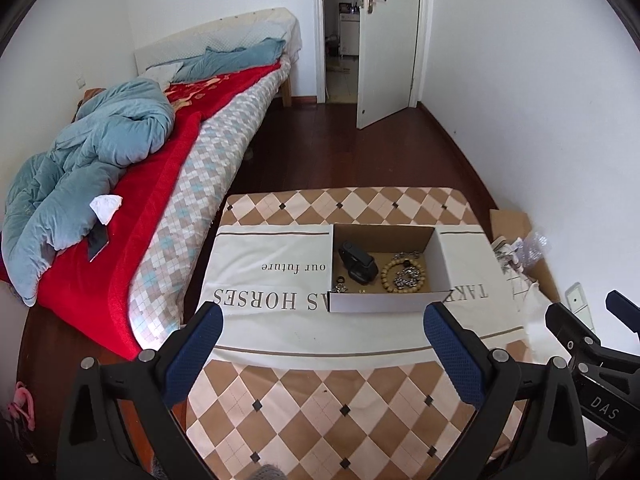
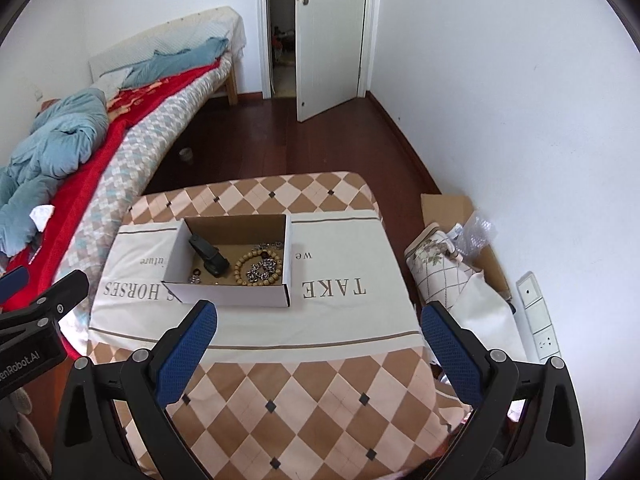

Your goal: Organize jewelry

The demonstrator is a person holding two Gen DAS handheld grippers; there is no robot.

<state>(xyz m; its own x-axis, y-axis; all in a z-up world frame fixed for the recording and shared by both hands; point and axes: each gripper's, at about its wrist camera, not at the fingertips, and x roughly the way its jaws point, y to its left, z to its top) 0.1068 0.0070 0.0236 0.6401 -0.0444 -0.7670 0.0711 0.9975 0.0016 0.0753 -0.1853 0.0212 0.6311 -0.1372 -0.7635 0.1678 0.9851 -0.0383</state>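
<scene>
An open white cardboard box (image 1: 380, 302) (image 2: 228, 296) stands on a white cloth on the table. Inside lie a black watch (image 1: 358, 266) (image 2: 210, 258), a wooden bead bracelet (image 1: 390, 276) (image 2: 242, 266), a silver chain (image 1: 408, 276) (image 2: 260, 270) and small rings (image 1: 342, 288) (image 2: 195, 279). My left gripper (image 1: 322, 314) is open and empty, held above the table just in front of the box. My right gripper (image 2: 318, 314) is open and empty, in front of the box and a little to its right. Each gripper shows at the edge of the other's view.
The table (image 1: 320, 400) has a brown and cream diamond cover with a printed white cloth (image 1: 272, 272) on it. A bed (image 1: 120, 184) with red and blue bedding runs along the left. Cardboard and bags (image 2: 460, 248) lie on the floor by the right wall. A door (image 1: 386, 40) stands ajar at the back.
</scene>
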